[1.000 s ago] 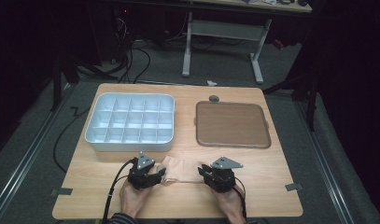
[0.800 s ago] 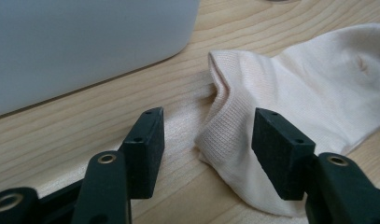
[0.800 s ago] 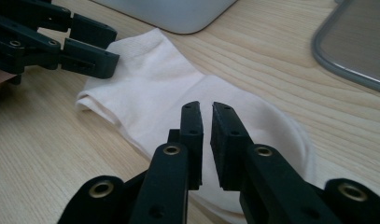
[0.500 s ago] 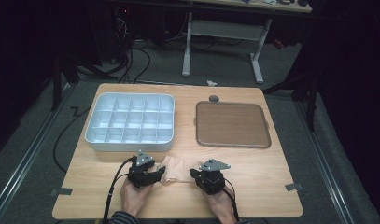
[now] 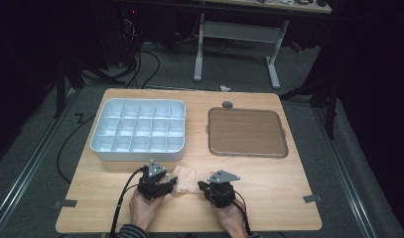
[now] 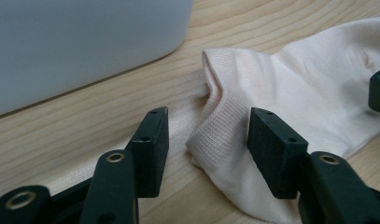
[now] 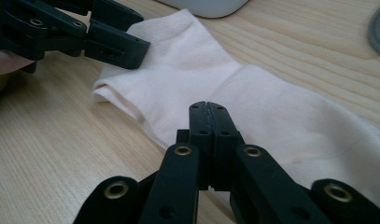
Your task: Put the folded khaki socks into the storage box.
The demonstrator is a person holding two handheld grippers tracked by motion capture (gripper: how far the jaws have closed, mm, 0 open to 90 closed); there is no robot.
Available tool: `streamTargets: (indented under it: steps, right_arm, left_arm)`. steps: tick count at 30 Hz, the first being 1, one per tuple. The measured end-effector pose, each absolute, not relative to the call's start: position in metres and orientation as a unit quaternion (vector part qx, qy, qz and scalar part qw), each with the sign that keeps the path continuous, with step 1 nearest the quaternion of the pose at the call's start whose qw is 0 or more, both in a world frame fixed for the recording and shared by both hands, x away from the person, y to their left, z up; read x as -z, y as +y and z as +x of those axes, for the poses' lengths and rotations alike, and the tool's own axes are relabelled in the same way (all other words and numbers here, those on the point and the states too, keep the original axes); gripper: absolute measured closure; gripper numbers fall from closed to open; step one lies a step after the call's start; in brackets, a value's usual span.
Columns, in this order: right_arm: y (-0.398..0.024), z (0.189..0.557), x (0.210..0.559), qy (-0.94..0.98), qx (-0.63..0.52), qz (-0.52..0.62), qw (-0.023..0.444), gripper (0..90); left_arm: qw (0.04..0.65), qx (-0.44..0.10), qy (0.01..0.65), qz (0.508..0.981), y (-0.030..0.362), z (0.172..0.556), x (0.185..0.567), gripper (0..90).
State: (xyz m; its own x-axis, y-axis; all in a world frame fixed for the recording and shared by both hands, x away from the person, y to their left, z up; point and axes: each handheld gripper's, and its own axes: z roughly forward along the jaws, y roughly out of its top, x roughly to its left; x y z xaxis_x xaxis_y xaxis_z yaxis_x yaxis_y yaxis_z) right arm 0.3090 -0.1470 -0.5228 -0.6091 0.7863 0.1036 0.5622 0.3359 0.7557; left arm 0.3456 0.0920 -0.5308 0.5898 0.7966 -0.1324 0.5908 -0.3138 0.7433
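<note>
- We see the left tongs [image 6: 208, 140] apart, just closing, straddling the sock [image 6: 290, 93] cuff.
- Right tongs [image 7: 209, 109] pressed together over the sock on the table [image 5: 284, 193].

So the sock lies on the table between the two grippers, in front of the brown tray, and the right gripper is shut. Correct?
Not quite: the sock lies in front of the white compartment box, not the brown tray, as the high view shows. The rest holds: it lies between the grippers, and the right gripper is shut.
</note>
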Motion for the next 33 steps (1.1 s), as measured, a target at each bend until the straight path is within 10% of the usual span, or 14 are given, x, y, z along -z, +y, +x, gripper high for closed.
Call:
streamTargets:
  steps: [33]
  right_arm:
    - [-0.126, 0.309, 0.532, 0.824, -0.38, 0.392, 0.151, 89.8]
  left_arm:
    - [0.411, -0.094, 0.43, 0.799, 0.099, 0.342, 0.531, 81.7]
